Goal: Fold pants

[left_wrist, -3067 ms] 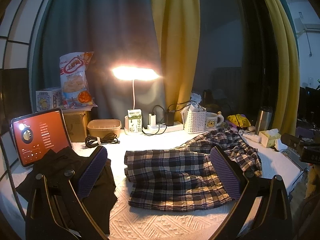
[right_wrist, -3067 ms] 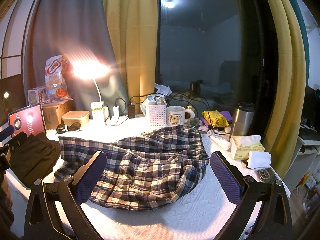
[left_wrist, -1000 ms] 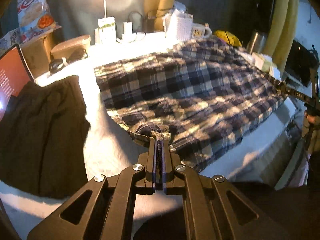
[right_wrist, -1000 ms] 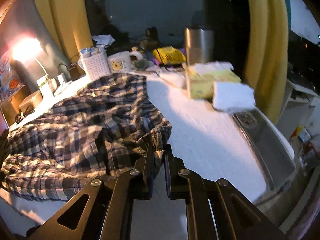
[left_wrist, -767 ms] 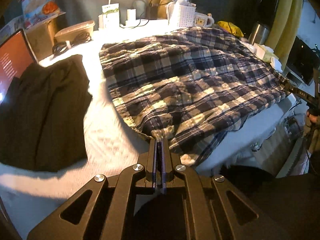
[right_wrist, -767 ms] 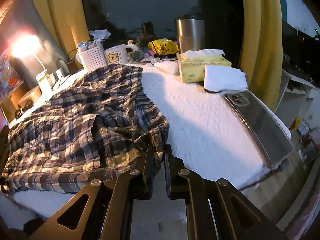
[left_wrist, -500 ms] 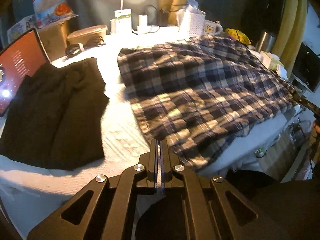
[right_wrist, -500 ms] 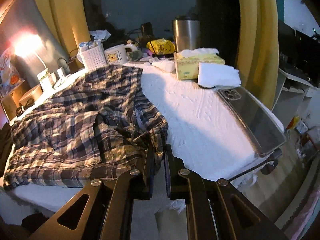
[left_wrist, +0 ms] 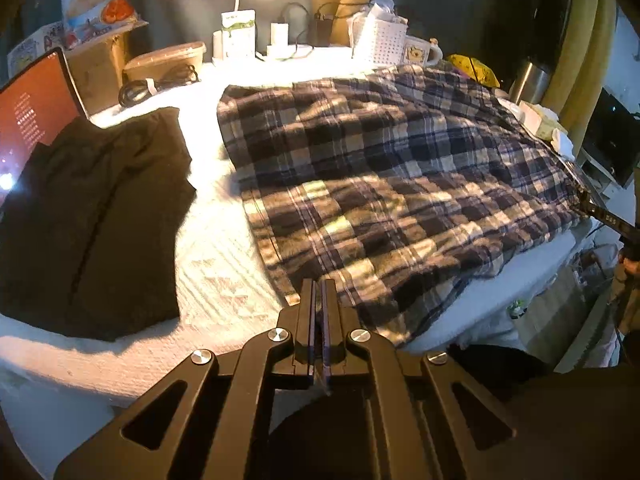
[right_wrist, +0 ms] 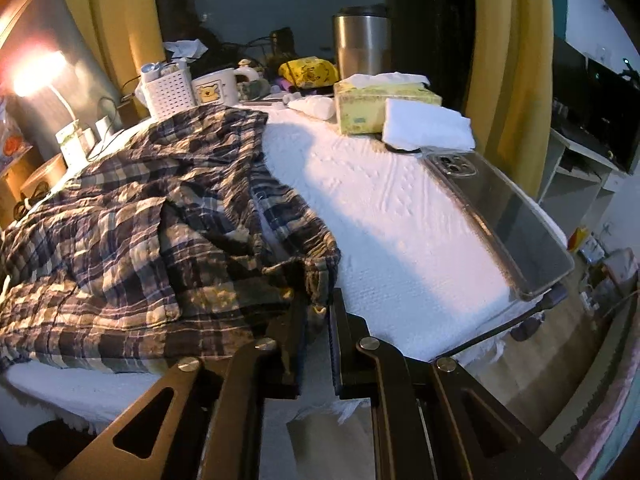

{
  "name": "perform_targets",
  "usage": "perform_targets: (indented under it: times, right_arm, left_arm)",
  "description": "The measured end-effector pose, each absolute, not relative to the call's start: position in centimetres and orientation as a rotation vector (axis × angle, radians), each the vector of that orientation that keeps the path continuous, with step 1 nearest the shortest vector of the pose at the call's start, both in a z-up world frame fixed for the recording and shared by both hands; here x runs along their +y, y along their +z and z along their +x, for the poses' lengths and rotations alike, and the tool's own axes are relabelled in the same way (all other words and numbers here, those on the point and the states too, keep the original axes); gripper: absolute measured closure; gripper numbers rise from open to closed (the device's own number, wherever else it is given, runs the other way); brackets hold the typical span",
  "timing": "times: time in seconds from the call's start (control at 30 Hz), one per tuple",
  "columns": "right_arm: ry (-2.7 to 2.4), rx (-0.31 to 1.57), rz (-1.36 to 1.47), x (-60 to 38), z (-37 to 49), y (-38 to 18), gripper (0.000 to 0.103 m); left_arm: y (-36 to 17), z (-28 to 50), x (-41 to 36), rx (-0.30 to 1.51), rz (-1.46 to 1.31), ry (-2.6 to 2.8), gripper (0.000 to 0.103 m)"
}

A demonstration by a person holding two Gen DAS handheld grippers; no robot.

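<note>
Plaid flannel fills the middle of both views: the checked pants (left_wrist: 392, 184) lie spread over the white textured table cover (left_wrist: 216, 264), with their near edge hanging off the front of the table. Down at six o'clock in the left wrist view, the left gripper (left_wrist: 319, 300) has its jaws pressed together on the fabric's near hem, a thin strip of cloth caught between the pads. Over in the right wrist view, the right gripper (right_wrist: 316, 316) pinches a bunched, gathered corner of the same pants (right_wrist: 160, 232), the cloth puckered into a knot just above the fingertips at six o'clock. From the left camera, the far corner of the plaid runs out toward three o'clock, where the other tool shows as a dark bar at the frame edge. At nine o'clock in the left view a black garment (left_wrist: 88, 220) lies flat, apart from the pants, with a glowing red tablet screen (left_wrist: 32, 120) behind it. At the table's back, around twelve o'clock, sit a white perforated basket (left_wrist: 380, 36) and a bear mug (left_wrist: 418, 50). In the right view a yellow tissue box (right_wrist: 380, 104) and a steel tumbler (right_wrist: 362, 40) stand at one o'clock, and a phone in a clear case (right_wrist: 500, 216) lies at three o'clock near the table's edge.
</note>
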State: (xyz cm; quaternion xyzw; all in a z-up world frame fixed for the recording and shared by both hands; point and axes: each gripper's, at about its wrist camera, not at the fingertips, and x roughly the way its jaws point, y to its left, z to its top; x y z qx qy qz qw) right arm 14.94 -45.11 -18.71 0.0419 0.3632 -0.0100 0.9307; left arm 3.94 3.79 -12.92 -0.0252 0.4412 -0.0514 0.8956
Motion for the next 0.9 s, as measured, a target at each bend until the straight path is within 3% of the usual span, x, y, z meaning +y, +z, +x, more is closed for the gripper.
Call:
perform_targets:
  times: [0.07, 0.13, 0.2, 0.27, 0.3, 0.37, 0.9]
  right_arm:
    - [-0.002, 0.717, 0.106, -45.3, 14.6, -17.8, 0.094]
    - [0.006, 0.690, 0.096, -45.1, 14.5, -16.8, 0.087]
    - [-0.011, 0.673, 0.079, -44.9, 14.5, -15.8, 0.078]
    - [-0.013, 0.653, 0.087, -45.1, 14.7, -14.8, 0.059]
    - [-0.017, 0.644, 0.096, -45.3, 14.7, -14.4, 0.035]
    - [-0.030, 0.605, 0.127, -45.9, 14.7, -13.2, 0.020]
    - [0.057, 0.604, 0.063, -43.2, 25.2, -10.5, 0.020]
  left_arm:
    - [-12.2, 4.2, 4.1, 0.900, -0.048, -0.092, 0.100]
    - [-11.6, 4.6, 4.4, 0.893, -0.045, -0.078, 0.093]
    - [-10.9, 5.1, 4.9, 0.870, -0.051, -0.066, 0.056]
    - [-10.1, 5.8, 5.5, 0.844, -0.065, -0.051, 0.054]
    - [-10.0, 6.2, 5.6, 0.842, -0.066, -0.048, 0.054]
    - [-9.4, 7.3, 6.0, 0.829, -0.070, -0.031, 0.054]
    - [-7.1, 19.5, 7.9, 0.797, -0.053, 0.007, 0.054]
